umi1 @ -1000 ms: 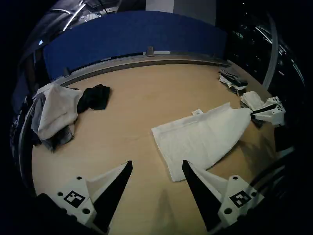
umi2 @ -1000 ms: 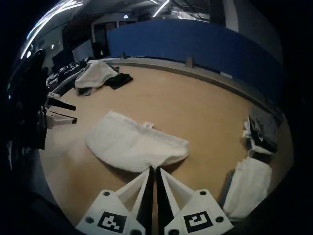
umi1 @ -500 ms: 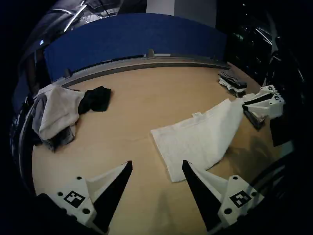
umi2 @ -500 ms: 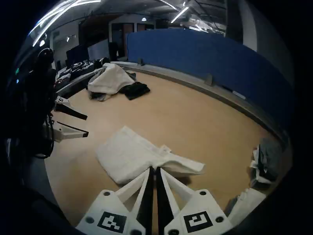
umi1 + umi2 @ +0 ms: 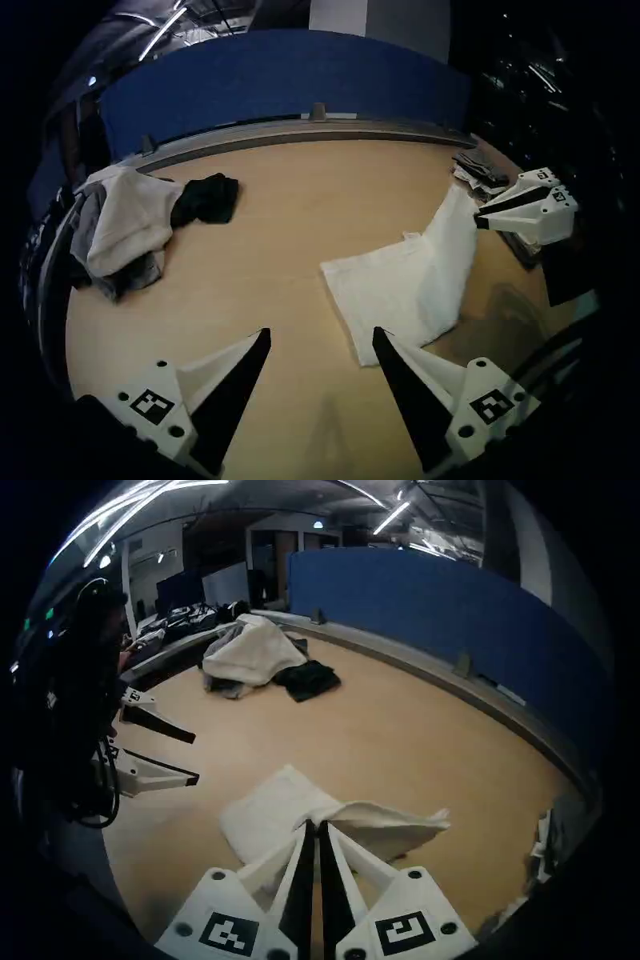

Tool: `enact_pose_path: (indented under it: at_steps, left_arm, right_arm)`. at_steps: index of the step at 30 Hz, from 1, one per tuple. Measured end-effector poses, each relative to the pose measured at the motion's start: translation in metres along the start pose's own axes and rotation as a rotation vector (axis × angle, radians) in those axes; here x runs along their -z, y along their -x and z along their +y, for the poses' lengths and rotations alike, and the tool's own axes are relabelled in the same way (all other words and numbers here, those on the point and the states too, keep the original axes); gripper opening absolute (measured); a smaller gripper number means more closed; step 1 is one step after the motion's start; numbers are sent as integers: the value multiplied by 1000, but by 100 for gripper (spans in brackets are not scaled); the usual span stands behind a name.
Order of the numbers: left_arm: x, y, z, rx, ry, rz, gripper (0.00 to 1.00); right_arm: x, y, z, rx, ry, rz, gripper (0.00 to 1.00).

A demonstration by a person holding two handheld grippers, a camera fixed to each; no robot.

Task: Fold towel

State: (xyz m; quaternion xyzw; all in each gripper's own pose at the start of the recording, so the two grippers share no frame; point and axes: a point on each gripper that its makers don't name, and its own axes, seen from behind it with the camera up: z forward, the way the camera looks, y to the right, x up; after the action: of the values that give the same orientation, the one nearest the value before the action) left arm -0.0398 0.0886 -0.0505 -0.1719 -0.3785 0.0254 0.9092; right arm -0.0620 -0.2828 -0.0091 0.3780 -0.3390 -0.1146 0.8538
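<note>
A white towel (image 5: 404, 280) lies on the wooden table (image 5: 304, 200), its right end lifted off the surface. My right gripper (image 5: 480, 220) is shut on that raised edge, holding it above the table and over the rest of the cloth. In the right gripper view the towel (image 5: 320, 812) drapes from my closed right gripper (image 5: 318, 830), its flat part spreading to the left. My left gripper (image 5: 320, 340) hangs open above the near table edge, just short of the towel's near corner, nothing between its fingers. It also appears far left as the left gripper (image 5: 188, 760).
A heap of pale and grey cloths (image 5: 120, 228) with a black garment (image 5: 206, 198) sits at the far left of the table. Folded items (image 5: 480, 170) are stacked at the far right. A blue partition (image 5: 280, 80) runs behind the table's back rim.
My right gripper has lifted the towel's right edge and carried it up and leftward over the cloth, shortening the flat part. The left gripper has stayed open in place.
</note>
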Motion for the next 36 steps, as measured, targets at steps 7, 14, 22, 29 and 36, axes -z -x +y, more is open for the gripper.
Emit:
enact_pose_path:
  at_steps: [7, 14, 22, 29, 36]
  left_arm:
    - [6, 4, -11, 10, -16, 5, 94]
    - [12, 9, -22, 19, -34, 7, 94]
    - [14, 14, -32, 38, -46, 9, 94]
    - [12, 19, -35, 37, -47, 4, 95]
    - [9, 19, -33, 34, -41, 3, 95]
  right_arm:
    - [-26, -1, -31, 21, -60, -19, 4]
    - [-55, 9, -64, 19, -128, -48, 4]
    - [-86, 34, -102, 11, -198, -108, 4]
    - [-96, 43, -117, -4, -223, -123, 4]
    - [-96, 42, -124, 18, -243, -116, 4]
